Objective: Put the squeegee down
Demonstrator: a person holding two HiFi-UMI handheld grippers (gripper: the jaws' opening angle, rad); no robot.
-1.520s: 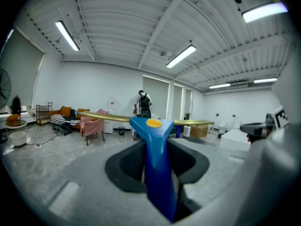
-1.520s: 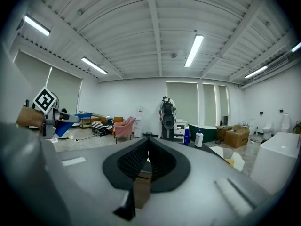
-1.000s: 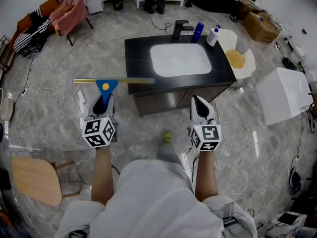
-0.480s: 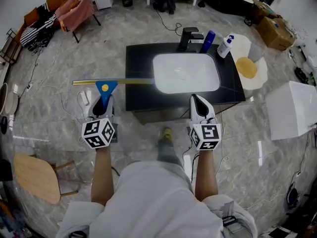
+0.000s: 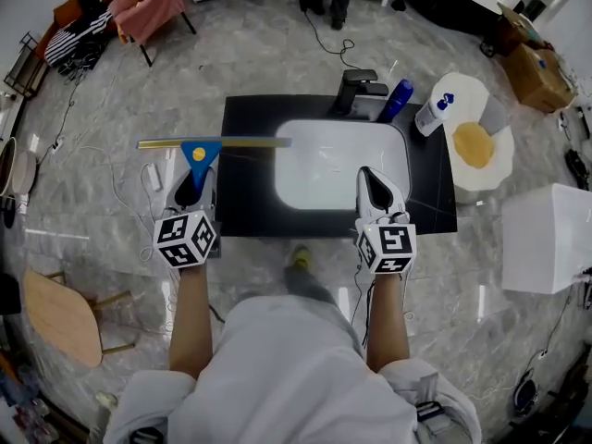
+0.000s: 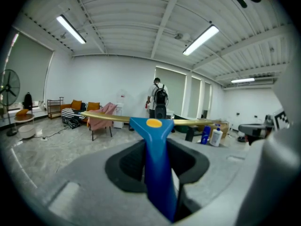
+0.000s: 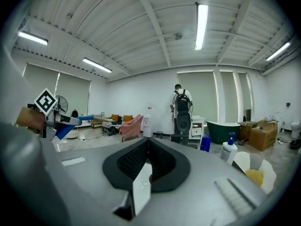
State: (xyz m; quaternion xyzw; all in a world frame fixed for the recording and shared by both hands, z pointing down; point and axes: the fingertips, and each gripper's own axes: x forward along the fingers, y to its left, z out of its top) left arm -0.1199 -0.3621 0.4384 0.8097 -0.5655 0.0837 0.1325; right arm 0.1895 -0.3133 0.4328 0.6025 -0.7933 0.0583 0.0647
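The squeegee [image 5: 201, 150] has a blue handle and a long yellow blade lying crosswise. My left gripper [image 5: 196, 176] is shut on the handle and holds it above the left edge of the black vanity top [image 5: 246, 206]. The blade's right end reaches over the white basin [image 5: 326, 166]. In the left gripper view the blue handle [image 6: 156, 154] runs up between both jaws, with the blade level across the room. My right gripper [image 5: 373, 185] hovers over the basin's right side. Its jaws meet at the tip [image 7: 146, 144] with nothing between them.
A black faucet [image 5: 357, 89], a blue bottle [image 5: 396, 100] and a white pump bottle [image 5: 435, 111] stand at the vanity's back. To the right are a round white table [image 5: 483, 109] and a white box [image 5: 551, 239]. A wooden chair [image 5: 57, 326] is at left, and cables lie on the floor.
Both grippers have moved forward from the floor in front of the vanity to over its top. The squeegee stays in the left gripper, and its blade now overlaps the basin.
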